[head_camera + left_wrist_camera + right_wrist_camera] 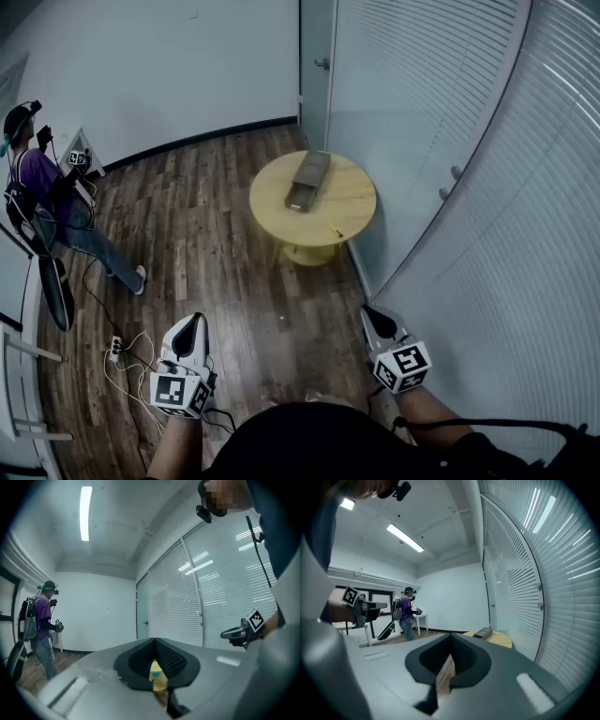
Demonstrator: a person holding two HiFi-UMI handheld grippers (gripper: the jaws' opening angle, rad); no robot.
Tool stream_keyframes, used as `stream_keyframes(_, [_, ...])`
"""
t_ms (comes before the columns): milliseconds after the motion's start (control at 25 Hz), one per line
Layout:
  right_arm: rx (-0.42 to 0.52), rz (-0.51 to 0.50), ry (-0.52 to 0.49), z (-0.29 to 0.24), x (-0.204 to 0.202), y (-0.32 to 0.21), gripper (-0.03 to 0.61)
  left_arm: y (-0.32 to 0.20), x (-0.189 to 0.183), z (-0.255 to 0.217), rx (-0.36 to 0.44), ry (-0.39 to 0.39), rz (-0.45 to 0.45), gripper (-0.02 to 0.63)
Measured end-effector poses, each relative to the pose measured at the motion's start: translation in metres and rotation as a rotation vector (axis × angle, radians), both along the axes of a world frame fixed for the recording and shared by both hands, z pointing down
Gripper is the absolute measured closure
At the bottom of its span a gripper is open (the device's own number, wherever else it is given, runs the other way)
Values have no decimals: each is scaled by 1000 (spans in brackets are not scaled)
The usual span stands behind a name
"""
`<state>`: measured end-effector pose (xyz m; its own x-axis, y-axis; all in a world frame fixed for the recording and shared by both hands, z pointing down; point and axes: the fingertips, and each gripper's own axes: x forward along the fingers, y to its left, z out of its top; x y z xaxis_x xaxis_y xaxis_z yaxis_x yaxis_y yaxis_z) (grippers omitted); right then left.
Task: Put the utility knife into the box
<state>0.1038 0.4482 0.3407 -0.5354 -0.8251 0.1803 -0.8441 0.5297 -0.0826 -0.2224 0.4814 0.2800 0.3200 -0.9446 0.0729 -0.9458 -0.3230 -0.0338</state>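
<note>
The brown wood floor [216, 234] fills most of the head view. A long wall of white blinds [487, 187] runs down the right side of the picture.

A round yellow bench [352, 197] stands a little above the middle of the picture, close to the blinds. A person in a purple top [42, 187] stands far off at the left edge.

A long grey box [307, 180] lies on the bench, on its left half. The near end of the box is open.

The left gripper [193, 323] is at the bottom left of the picture, over the floor. Its jaws are closed together with nothing in them. The right gripper [373, 316] is at the bottom right, near the blinds. Its jaws are closed tight too and hold nothing. Both are well apart from the bench.

The utility knife [336, 232] looks like a tiny thin thing on the bench, near the lower edge, to the right of the box and not touching it. It is too small to see well.
</note>
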Motion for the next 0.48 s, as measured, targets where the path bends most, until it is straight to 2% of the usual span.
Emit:
stream_keyframes(200, [-1,25,-6,4,14,-15,571,-22,9,4,-4,-4,-6,607])
stream_keyframes(480, [-44,1,-13,17,29,-29,571,-44,32,10,-23,-5,-19,608])
